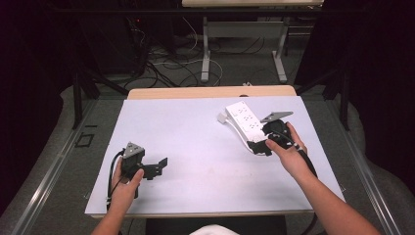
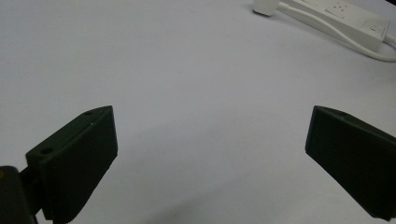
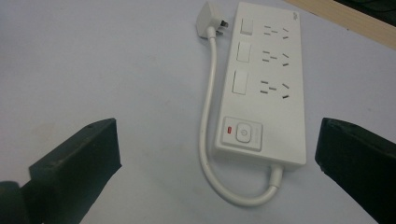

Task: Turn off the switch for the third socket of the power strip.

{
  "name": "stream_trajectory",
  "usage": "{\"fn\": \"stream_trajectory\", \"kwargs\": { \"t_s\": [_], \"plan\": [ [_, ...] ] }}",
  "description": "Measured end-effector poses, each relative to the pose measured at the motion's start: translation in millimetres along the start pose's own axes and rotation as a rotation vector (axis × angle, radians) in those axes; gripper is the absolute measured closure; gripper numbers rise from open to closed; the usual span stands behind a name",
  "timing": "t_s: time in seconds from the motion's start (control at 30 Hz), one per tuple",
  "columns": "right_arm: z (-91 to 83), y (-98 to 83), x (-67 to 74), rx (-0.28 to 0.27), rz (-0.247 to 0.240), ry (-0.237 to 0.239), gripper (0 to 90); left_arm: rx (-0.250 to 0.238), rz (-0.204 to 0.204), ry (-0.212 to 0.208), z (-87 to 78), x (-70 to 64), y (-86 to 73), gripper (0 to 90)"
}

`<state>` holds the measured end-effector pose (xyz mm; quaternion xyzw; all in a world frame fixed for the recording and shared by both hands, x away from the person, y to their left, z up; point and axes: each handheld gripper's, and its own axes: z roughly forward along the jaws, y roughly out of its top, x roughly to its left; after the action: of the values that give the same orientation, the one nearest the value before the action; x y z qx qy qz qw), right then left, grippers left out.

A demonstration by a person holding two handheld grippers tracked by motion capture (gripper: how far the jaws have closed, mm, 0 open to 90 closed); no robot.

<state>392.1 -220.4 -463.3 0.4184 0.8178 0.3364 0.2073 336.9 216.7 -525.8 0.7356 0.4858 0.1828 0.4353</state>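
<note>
lab | black curtains (image 1: 29,73) | floor cables (image 1: 161,61) | white table (image 1: 195,147)

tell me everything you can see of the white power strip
The power strip is a flat white bar that looks like plastic, lying face up on the white table top, toward its far right part. Its face carries three socket groups, three blank rectangular panels beside them, and a round button with a small red mark at the near end. A short white cord leaves that end, loops back along one side and ends in a white plug lying on the table. The right gripper is open, just short of the strip.
</note>
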Motion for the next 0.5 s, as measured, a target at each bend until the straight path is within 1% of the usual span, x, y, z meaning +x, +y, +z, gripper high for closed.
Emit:
{"fn": "stream_trajectory", "kwargs": {
  "t_s": [0.13, 0.27, 0.3, 0.37, 0.47, 0.5],
  "plan": [
    [-4.9, -11.9, 0.6, -0.006, 0.016, 0.006, 0.0, -0.001, 0.0, 0.001, -0.4, -0.1, 0.2, 2.3],
    [-8.7, -23.9, 0.0, -0.009, 0.034, -0.004, 0.0, 0.0, -0.001, 0.001, 0.1, -0.2, 0.0, 2.3],
    [-9.8, -26.8, -1.1, -0.01, 0.031, -0.007, 0.0, 0.001, -0.001, 0.001, 0.1, -0.2, 0.0, 2.3],
    [-11.1, -32.5, -2.3, -0.011, 0.043, -0.016, 0.0, 0.001, 0.0, 0.001, 0.2, -0.3, 0.0, 2.3],
    [-13.1, -41.5, -5.8, -0.013, 0.058, -0.016, 0.0, -0.001, -0.001, 0.002, 0.0, -0.1, 0.1, 2.3],
    [-14.1, -44.5, -7.0, -0.013, 0.062, -0.025, 0.1, -0.001, -0.001, 0.001, -0.1, 0.0, 0.1, 2.3]
  ]
}}
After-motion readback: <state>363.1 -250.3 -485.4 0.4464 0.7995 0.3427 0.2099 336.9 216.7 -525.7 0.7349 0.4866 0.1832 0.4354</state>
